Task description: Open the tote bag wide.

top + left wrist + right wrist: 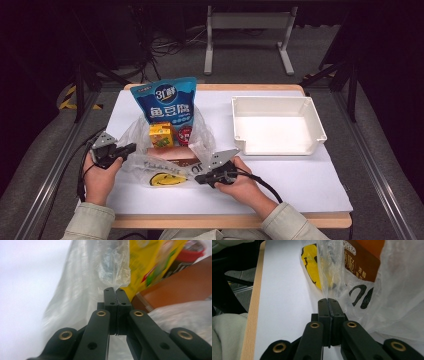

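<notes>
A clear plastic bag (150, 165) with a yellow smiley print (166, 179) lies on the white table. Around its mouth stand a blue snack pouch (167, 100), a yellow carton (161, 135), a red-lidded cup (185, 134) and a brown Oreo box (172, 152). My left gripper (131, 148) is shut on a fold of the bag's left edge; in the left gripper view its jaws (115, 290) pinch the film (112, 270). My right gripper (196, 178) is shut on the bag's right edge, the film (329, 270) rising from its tips (328, 300).
A white rectangular tray (315, 120) with nothing in it stands at the right of the table. The table's wooden front edge (225, 220) runs just behind my forearms. A cable (267, 187) trails from the right gripper.
</notes>
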Available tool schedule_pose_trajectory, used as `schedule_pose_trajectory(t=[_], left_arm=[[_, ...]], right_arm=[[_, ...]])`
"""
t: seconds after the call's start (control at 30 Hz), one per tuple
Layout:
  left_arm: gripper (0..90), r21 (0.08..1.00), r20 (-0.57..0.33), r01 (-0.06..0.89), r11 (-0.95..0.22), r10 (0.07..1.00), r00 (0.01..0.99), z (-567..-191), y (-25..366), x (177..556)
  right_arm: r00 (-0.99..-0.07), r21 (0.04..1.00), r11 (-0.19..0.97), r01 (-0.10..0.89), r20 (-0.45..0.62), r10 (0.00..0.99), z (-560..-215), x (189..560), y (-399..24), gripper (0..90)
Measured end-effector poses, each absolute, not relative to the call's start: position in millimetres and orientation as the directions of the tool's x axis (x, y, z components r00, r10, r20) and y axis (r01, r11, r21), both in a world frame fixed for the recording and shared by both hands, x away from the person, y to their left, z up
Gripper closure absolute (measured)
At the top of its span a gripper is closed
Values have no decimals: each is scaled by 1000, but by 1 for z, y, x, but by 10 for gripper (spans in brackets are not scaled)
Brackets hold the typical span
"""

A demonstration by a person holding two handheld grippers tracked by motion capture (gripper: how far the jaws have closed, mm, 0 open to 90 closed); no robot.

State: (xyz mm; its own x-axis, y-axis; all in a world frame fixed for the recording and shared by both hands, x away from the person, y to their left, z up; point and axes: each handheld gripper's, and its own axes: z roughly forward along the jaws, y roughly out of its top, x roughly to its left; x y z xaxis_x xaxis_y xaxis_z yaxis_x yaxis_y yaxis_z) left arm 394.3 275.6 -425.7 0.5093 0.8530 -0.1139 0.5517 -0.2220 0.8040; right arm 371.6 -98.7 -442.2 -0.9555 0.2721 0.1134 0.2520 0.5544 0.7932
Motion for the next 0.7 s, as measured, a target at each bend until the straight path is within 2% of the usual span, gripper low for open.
schedule_pose_trajectory(t=[0.5, 0.7], left_arm=[[898, 767, -88, 601, -224, 891, 445, -447, 291, 406], [898, 757, -109, 619, -209, 893, 436, -455, 294, 410]], right_arm=[[-958, 756, 597, 267, 140, 251, -446, 370, -110, 900], [-958, 749, 605, 269, 143, 248, -448, 370, -110, 900]])
